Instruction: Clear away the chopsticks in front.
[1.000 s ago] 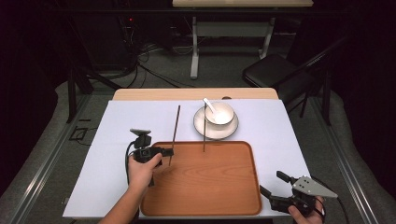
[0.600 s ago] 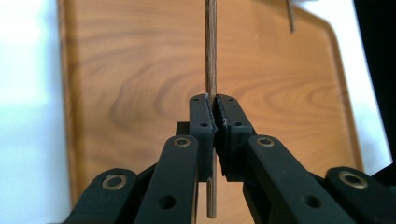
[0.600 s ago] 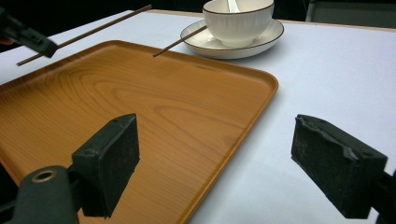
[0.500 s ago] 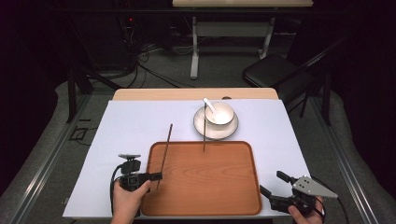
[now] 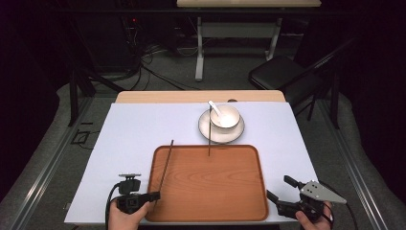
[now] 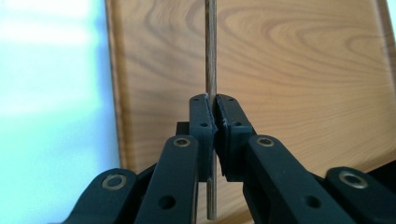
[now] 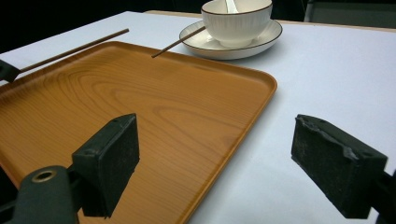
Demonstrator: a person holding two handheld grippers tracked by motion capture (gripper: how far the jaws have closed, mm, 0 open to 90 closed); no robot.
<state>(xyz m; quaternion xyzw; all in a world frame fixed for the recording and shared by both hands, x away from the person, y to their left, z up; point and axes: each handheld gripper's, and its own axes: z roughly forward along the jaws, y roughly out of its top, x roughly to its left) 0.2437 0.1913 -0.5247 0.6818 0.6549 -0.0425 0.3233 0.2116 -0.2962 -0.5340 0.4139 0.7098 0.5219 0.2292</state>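
Note:
My left gripper [image 5: 154, 195] [image 6: 215, 112] is shut on a dark wooden chopstick [image 5: 166, 167] [image 6: 211, 51] near its lower end, at the front left corner of the wooden tray [image 5: 210, 211]. The stick slants up and away over the tray's left rim; it also crosses the left of the right gripper view as chopstick [image 7: 74, 50]. A second chopstick [image 5: 209, 136] [image 7: 177, 42] leans from the saucer onto the tray's far edge. A white bowl [image 5: 225, 116] with a spoon sits on the saucer [image 5: 207, 130]. My right gripper [image 5: 278, 190] [image 7: 229, 163] stands open at the tray's front right corner, nothing between its pads.
The tray [image 7: 140, 102] lies on a pale sheet [image 5: 124, 143] that covers the table. A black chair [image 5: 280, 76] and a table frame stand on the floor beyond the far edge. Cables lie at the back left.
My left gripper has drawn back toward the table's near edge with the chopstick, from beside the tray's far left corner to its front left corner. The right gripper has kept still.

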